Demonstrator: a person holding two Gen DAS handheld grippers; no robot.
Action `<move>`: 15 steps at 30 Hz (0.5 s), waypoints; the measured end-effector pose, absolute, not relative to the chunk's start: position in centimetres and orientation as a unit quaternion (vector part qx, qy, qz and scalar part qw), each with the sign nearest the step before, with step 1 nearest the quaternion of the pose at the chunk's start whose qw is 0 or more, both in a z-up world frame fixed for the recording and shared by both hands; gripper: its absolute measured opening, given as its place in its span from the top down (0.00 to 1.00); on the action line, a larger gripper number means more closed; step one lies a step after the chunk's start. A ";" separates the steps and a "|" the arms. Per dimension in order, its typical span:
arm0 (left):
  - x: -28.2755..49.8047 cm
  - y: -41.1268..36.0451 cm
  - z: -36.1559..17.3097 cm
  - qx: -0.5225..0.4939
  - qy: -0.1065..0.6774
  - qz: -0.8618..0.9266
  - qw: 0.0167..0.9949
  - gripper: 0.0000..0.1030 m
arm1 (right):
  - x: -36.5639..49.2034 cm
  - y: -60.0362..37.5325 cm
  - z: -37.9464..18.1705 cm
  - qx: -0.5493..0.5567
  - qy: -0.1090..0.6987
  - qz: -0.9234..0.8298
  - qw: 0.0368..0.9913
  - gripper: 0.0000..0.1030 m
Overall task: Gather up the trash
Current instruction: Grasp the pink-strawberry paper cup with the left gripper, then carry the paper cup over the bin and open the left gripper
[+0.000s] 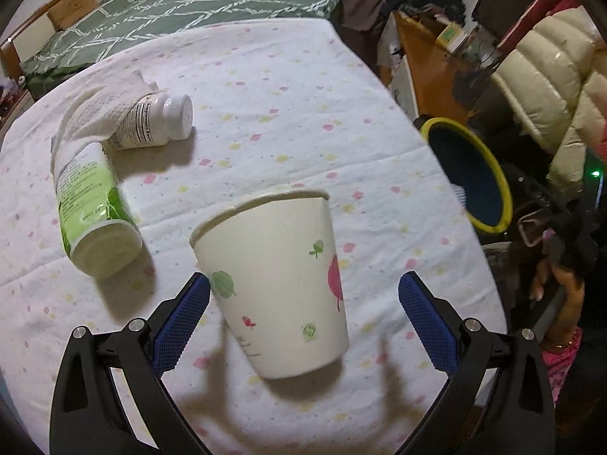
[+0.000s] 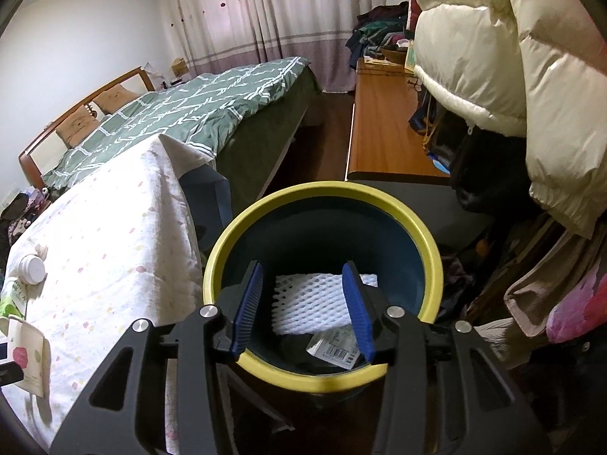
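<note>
A white paper cup (image 1: 277,280) with pink and green prints and a dented rim rests on the spotted tablecloth (image 1: 284,94), apparently on its side with its mouth turned away. My left gripper (image 1: 303,280) is open and straddles it; the right pad (image 1: 425,318) is well clear of it. The same cup (image 2: 30,356) shows at the left edge of the right wrist view. My right gripper (image 2: 303,269) hovers over the yellow-rimmed dark bin (image 2: 322,189), jaws apart with nothing between the pads. In the bin lie a white foam net (image 2: 315,303) and a barcoded scrap (image 2: 334,349).
A green-labelled bottle (image 1: 91,204), a white supplement bottle (image 1: 155,121) and a crumpled paper towel (image 1: 95,113) lie on the table's left. The bin (image 1: 493,163) stands off the table's right edge. A bed (image 2: 189,113), a wooden desk (image 2: 383,132) and a white puffer jacket (image 2: 493,57) surround it.
</note>
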State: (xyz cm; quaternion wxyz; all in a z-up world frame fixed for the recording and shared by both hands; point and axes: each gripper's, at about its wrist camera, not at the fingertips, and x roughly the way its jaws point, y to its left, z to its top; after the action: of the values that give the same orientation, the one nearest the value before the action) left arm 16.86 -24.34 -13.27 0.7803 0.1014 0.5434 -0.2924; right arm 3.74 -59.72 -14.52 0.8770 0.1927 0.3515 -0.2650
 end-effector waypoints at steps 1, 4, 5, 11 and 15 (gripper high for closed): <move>17.0 -24.4 -13.4 0.105 0.546 -0.289 0.779 0.05 | 3.8 -59.8 -14.6 0.194 0.352 -0.264 0.877 0.59; 17.3 -24.5 -13.8 0.112 0.556 -0.286 0.772 0.05 | 3.8 -59.9 -15.0 0.199 0.355 -0.260 0.876 0.59; 17.4 -24.5 -14.0 0.111 0.560 -0.287 0.769 0.05 | 3.9 -59.9 -15.1 0.201 0.356 -0.258 0.875 0.59; 18.0 -24.2 -14.9 0.089 0.577 -0.295 0.756 0.06 | 3.9 -60.1 -15.5 0.207 0.359 -0.250 0.875 0.59; 18.2 -24.0 -15.4 0.093 0.578 -0.296 0.755 0.32 | 3.9 -60.0 -15.6 0.209 0.360 -0.248 0.875 0.59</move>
State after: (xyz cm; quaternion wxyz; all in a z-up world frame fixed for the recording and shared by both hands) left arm 18.17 -24.02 -15.44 0.7549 0.0927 0.5781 -0.2956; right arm 3.85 -60.04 -15.57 0.8747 0.2089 0.3600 -0.2483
